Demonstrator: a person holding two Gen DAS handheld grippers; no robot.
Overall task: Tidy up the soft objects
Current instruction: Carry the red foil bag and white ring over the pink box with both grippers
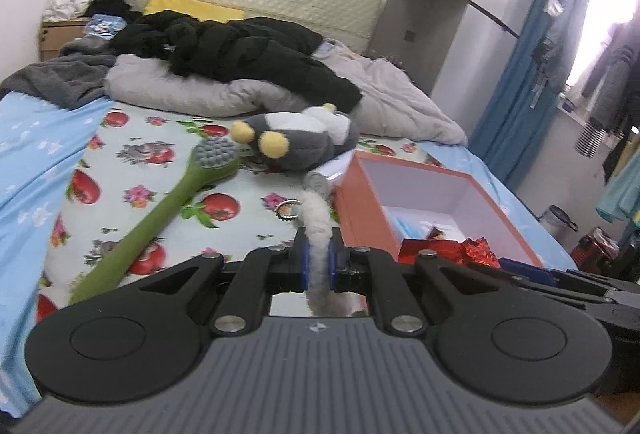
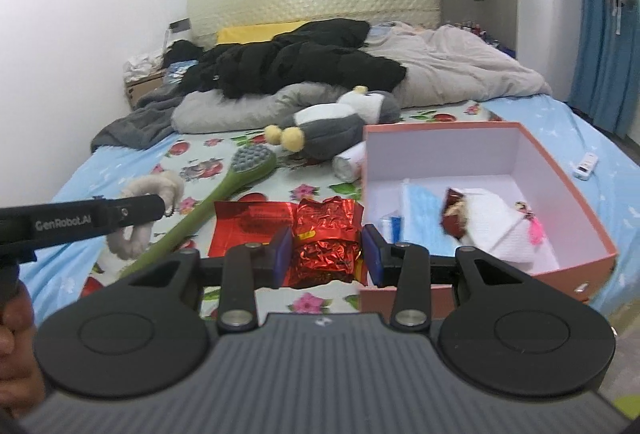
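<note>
**Left gripper clamps a fluffy white toy; right gripper straddles a red foil pack**

The left gripper point(image 1: 318, 261) is clenched on a fluffy white toy point(image 1: 318, 234), its blue pads pressing the toy's narrow woolly strand from both sides. In the right wrist view the same toy point(image 2: 154, 189) shows as woolly loops hanging from the left gripper's tip point(image 2: 162, 207), raised above the sheet at the near left of the bed, with a small metal ring point(image 1: 289, 210) attached.

The right gripper point(image 2: 326, 254) stands spread apart, one pad on either side of a crumpled red foil pack point(image 2: 326, 234). Whether the pads touch the foil cannot be told. The pack lies on the sheet just left of the box, with a flat red wrapper point(image 2: 250, 224) beside it on the left.

The pink box point(image 2: 560, 169) sits open at the near right of the bed. Inside lie a blue mask point(image 2: 422, 209), a white cloth point(image 2: 492, 222) and a small dark red packet point(image 2: 452, 211).

A green brush point(image 2: 224, 193) lies slantwise on the flowered sheet point(image 1: 132, 169), its grey head pointing far. Beyond it a grey plush point(image 2: 324, 137) with yellow pom-poms lies on its side, touching the far left corner of the box. A white roll point(image 2: 348, 163) lies between plush and box. Farther off lie a grey duvet point(image 2: 452, 69) and a black coat point(image 2: 296, 61). A white remote point(image 2: 586, 165) lies right of the box.
</note>
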